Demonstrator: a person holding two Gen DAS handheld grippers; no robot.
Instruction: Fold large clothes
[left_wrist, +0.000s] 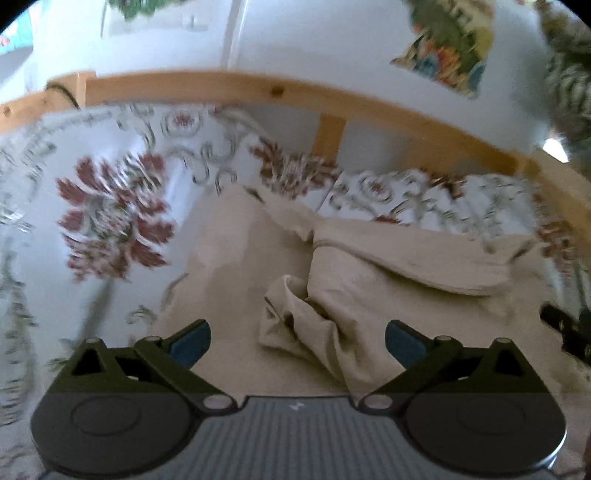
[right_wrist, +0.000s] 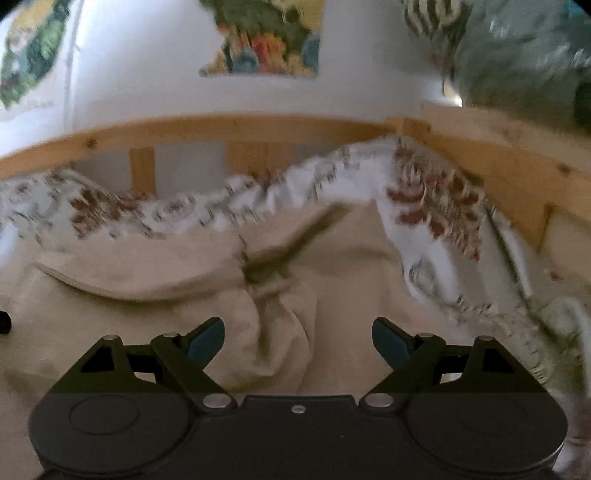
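A large beige garment (left_wrist: 369, 280) lies crumpled on the flowered bedspread (left_wrist: 110, 206), with a folded flap across its far side and a bunched fold near the middle. My left gripper (left_wrist: 297, 341) is open just above that bunched fold, holding nothing. In the right wrist view the same beige garment (right_wrist: 155, 273) fills the foreground with a rumpled ridge between the jaws. My right gripper (right_wrist: 298, 339) is open and empty over it. Both views are motion-blurred.
A wooden bed rail (left_wrist: 258, 88) runs along the far side against a white wall with colourful pictures (left_wrist: 447, 48). The bedspread is pushed up in a ridge (right_wrist: 424, 206) at the right. The other gripper's dark body (left_wrist: 569, 328) shows at the left view's right edge.
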